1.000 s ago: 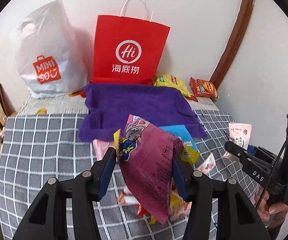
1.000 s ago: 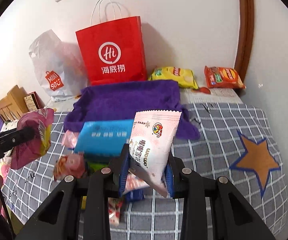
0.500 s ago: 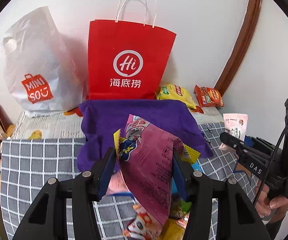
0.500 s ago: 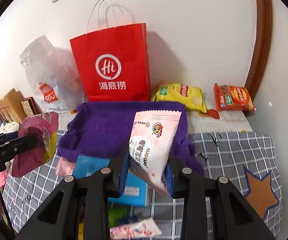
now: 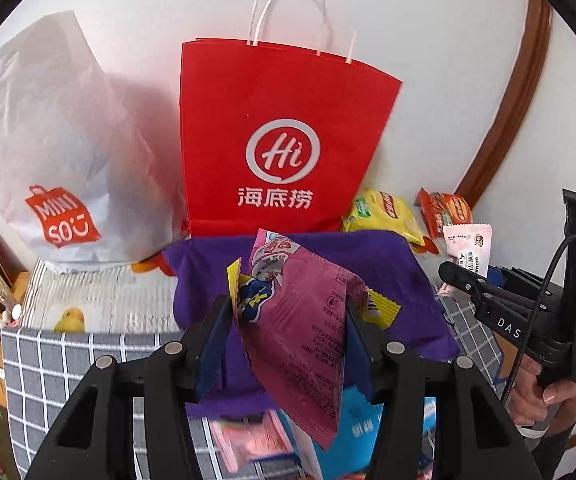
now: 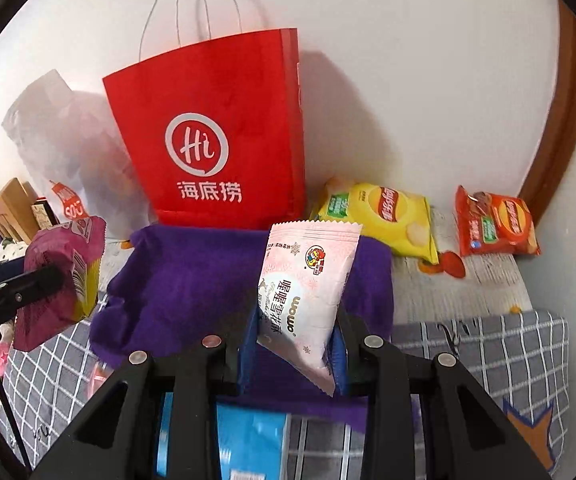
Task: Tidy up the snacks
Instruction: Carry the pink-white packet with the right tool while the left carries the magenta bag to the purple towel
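Note:
My left gripper point(image 5: 288, 320) is shut on a magenta snack packet point(image 5: 299, 328), with a yellow packet point(image 5: 379, 304) pinched beside it, held above the purple cloth point(image 5: 375, 264). My right gripper point(image 6: 293, 328) is shut on a pale pink snack packet point(image 6: 303, 288), also above the purple cloth point(image 6: 192, 276). A red paper bag point(image 5: 280, 136) stands upright against the wall behind the cloth; it also shows in the right wrist view point(image 6: 216, 136). The right gripper with its pink packet point(image 5: 467, 244) shows at the right of the left wrist view. The left gripper with its magenta packet point(image 6: 60, 276) shows at the left of the right wrist view.
A white Miniso plastic bag point(image 5: 56, 152) stands left of the red bag. A yellow chip bag point(image 6: 383, 216) and an orange chip bag point(image 6: 495, 224) lie by the wall at right. A blue packet point(image 6: 248, 440) and a pink one point(image 5: 248, 436) lie on the grey checked cloth point(image 6: 499, 356).
Both grippers have moved forward toward the red bag with their packets. The bag and purple cloth look nearer and the loose snacks on the checked cloth have slid under the grippers.

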{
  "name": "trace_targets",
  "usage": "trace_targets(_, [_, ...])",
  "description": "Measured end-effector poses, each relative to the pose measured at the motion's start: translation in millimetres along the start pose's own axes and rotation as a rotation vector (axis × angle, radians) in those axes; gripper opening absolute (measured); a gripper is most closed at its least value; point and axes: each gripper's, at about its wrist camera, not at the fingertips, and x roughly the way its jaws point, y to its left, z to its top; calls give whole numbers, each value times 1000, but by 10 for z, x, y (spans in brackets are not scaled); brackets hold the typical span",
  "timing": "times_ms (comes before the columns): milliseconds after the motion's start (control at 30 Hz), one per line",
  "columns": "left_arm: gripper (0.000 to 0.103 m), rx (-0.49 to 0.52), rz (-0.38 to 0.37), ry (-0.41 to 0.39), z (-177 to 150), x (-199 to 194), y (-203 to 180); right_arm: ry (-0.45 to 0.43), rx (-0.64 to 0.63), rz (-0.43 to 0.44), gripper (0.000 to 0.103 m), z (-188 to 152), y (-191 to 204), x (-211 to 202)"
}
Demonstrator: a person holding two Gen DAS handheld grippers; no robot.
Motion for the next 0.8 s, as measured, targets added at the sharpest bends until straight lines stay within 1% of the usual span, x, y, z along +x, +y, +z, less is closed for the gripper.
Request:
trace_targets(267, [51,-9,22,22,176,352,142,4,-10,2,32,158,-88,369])
trace_targets(367, [51,-14,24,38,220,510,208,25,2,5,32,173,-146,536])
trace_targets(533, [51,-38,17,61,250,749,325,80,-3,11,32,134,-202,803])
trace_targets(700, [51,-59,15,110,154,1022,431,128,-28,9,32,67,-240,1015])
trace_targets(800, [51,-59,26,134,122,1142,467,176,-44,12,32,10,-246,1158])
